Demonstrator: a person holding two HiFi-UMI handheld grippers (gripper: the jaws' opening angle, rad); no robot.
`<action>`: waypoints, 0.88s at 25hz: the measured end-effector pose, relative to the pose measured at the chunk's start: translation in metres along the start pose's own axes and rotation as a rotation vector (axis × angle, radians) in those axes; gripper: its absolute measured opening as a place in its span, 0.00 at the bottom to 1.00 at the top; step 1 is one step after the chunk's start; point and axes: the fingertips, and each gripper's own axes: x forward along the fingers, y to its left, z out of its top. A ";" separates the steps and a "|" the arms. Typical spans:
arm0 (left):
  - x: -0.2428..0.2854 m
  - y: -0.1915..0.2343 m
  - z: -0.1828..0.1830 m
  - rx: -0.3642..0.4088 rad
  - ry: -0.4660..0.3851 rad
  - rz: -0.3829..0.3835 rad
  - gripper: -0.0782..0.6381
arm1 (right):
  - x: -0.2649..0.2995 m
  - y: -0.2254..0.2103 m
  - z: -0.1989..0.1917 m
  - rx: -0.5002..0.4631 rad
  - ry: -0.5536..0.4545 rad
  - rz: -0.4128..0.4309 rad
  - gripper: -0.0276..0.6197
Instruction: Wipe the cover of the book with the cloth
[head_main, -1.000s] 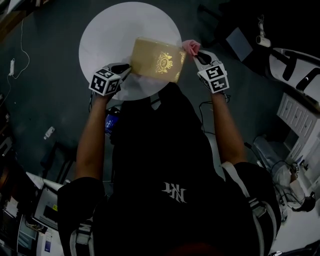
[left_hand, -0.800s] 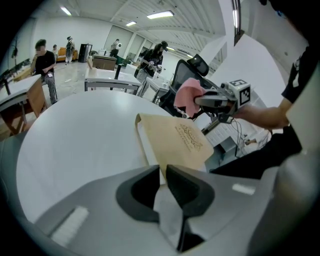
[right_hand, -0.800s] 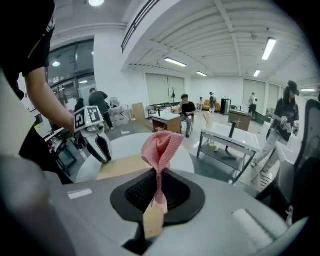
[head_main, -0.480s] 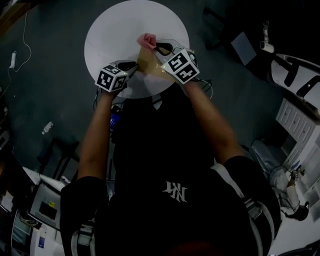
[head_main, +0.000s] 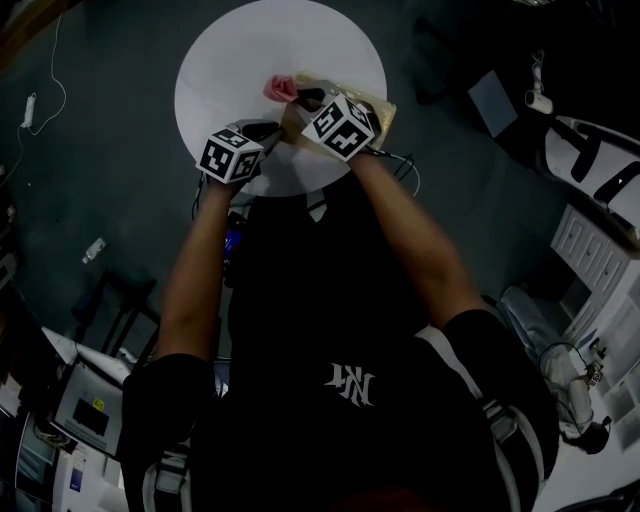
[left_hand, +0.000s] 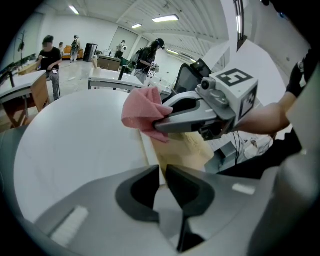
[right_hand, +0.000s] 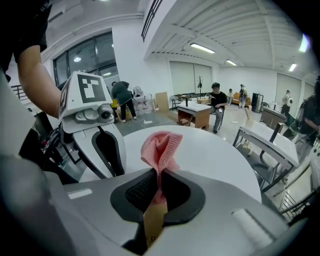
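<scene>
A gold-covered book (head_main: 379, 107) lies tilted over the near part of the round white table (head_main: 230, 60), mostly hidden under my right gripper's marker cube. My left gripper (head_main: 270, 131) is shut on the book's near left edge; in the left gripper view the thin edge of the book (left_hand: 186, 150) runs between the jaws of my left gripper (left_hand: 162, 172). My right gripper (head_main: 298, 97) is shut on a bunched pink cloth (head_main: 279, 87) and rests over the cover's left part. In the right gripper view the cloth (right_hand: 160, 144) rises from the jaws of my right gripper (right_hand: 159, 176), with tan cover below.
Dark floor surrounds the table, with a cable (head_main: 45, 75) at the left and white equipment (head_main: 590, 150) at the right. The gripper views show desks (right_hand: 200, 109) and people standing far behind the table.
My right gripper has swept the pink cloth leftwards across the cover, from the book's right edge to its left part. The left gripper has kept its hold and barely moved.
</scene>
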 end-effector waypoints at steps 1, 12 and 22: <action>-0.001 0.000 0.000 -0.001 0.001 0.001 0.18 | 0.002 0.001 -0.001 -0.002 0.008 0.000 0.08; 0.001 -0.003 0.002 0.006 0.023 0.009 0.18 | -0.015 0.002 -0.021 -0.035 0.015 -0.005 0.08; 0.001 -0.004 0.002 0.013 0.035 0.016 0.18 | -0.053 -0.004 -0.059 0.008 0.026 -0.046 0.08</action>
